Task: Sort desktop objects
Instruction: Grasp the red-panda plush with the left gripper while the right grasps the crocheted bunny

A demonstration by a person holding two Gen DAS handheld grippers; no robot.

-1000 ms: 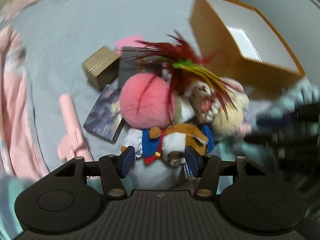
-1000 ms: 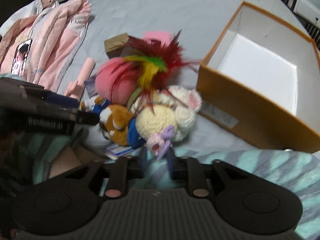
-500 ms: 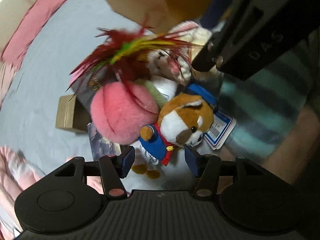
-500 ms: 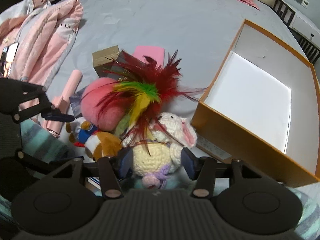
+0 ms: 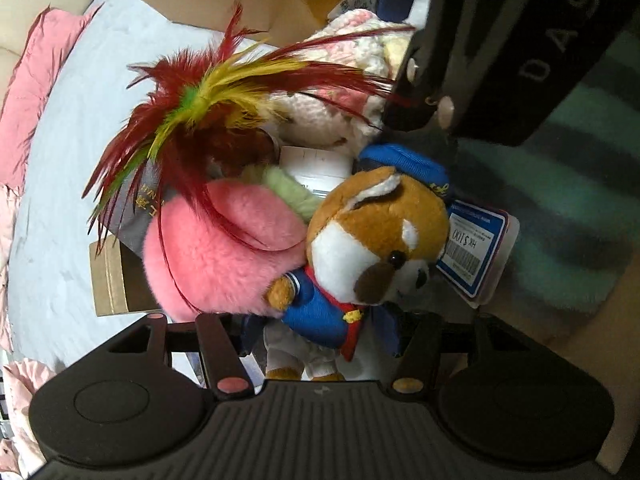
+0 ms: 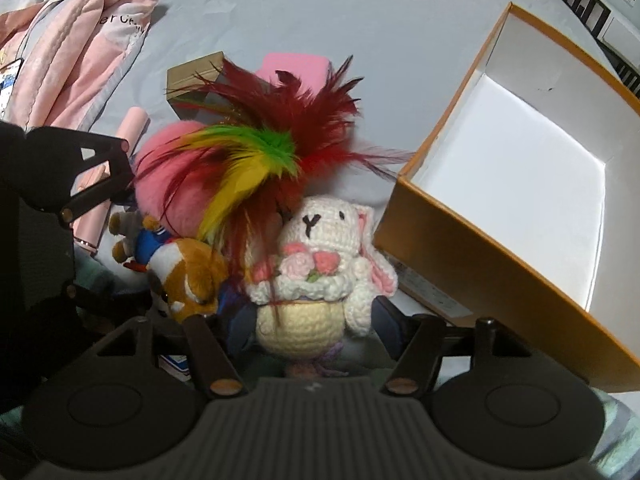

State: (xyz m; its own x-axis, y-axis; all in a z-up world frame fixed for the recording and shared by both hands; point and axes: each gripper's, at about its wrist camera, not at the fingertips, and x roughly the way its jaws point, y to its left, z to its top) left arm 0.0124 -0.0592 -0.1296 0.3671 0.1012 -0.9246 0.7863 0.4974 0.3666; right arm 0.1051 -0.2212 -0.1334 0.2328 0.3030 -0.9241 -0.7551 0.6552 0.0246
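Both tools point down into a toy pile on the bed: left tool (image 5: 320, 334) open astride the fox plush (image 5: 376, 236), gripping nothing; right tool (image 6: 312, 330), jaws opening, straddles the crocheted bunny (image 6: 316, 272), ready to lift it toward the empty orange box (image 6: 480, 256)

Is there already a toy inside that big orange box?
No, in the right wrist view the orange box shows only its bare white floor, while the crocheted bunny sits outside it on the grey bed.

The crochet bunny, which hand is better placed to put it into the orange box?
Right. The right gripper, jaws opening, straddles the crochet bunny beside the orange box; the left gripper straddles the fox plush.
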